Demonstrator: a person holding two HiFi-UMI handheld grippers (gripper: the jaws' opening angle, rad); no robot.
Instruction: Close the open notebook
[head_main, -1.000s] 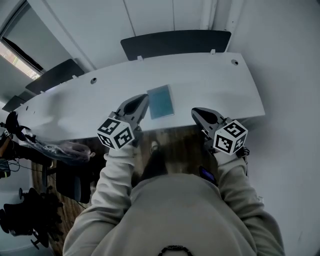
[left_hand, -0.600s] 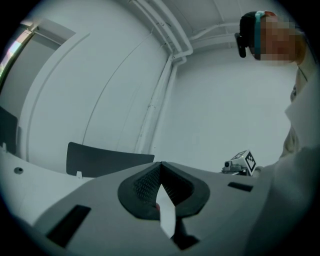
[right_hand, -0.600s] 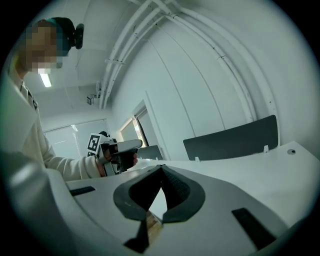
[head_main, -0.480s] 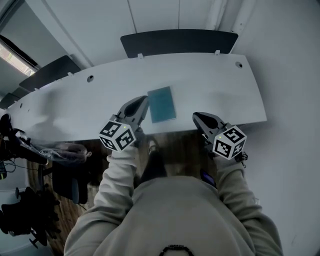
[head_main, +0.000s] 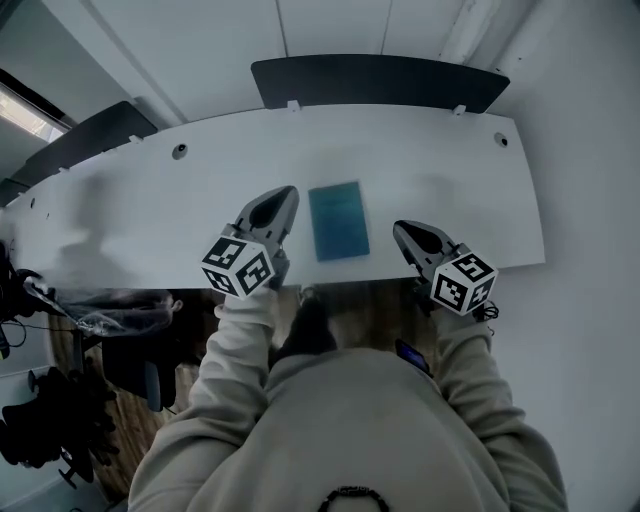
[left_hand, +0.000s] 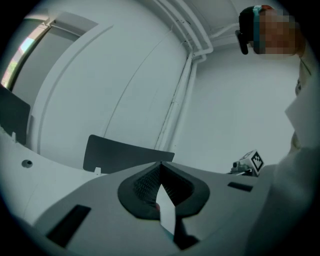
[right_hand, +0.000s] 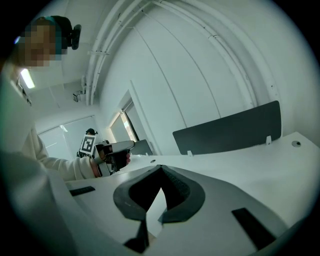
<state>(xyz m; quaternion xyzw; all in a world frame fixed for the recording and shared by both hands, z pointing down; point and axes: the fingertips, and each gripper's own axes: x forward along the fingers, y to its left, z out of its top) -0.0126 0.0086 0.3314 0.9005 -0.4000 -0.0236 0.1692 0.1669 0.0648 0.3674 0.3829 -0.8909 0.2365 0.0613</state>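
Note:
A teal notebook (head_main: 338, 221) lies flat near the front edge of the white table (head_main: 150, 210). Only one cover shows, so it looks closed. My left gripper (head_main: 287, 194) hovers just left of the notebook, apart from it. Its jaws are shut with nothing between them (left_hand: 161, 164). To the notebook's right, my right gripper (head_main: 399, 228) hangs over the table's front edge, shut and empty (right_hand: 161, 167). Neither gripper view shows the notebook.
A dark divider panel (head_main: 380, 80) stands along the table's far edge, and a second one (head_main: 90, 140) stands at the left. Cable holes (head_main: 179, 151) (head_main: 500, 140) are set into the tabletop. An office chair (head_main: 140, 365) and cables sit on the floor at the lower left.
Both grippers have sunk a little and shifted with the view. The left gripper is now slightly farther from the notebook's left edge. Both pairs of jaws stay shut.

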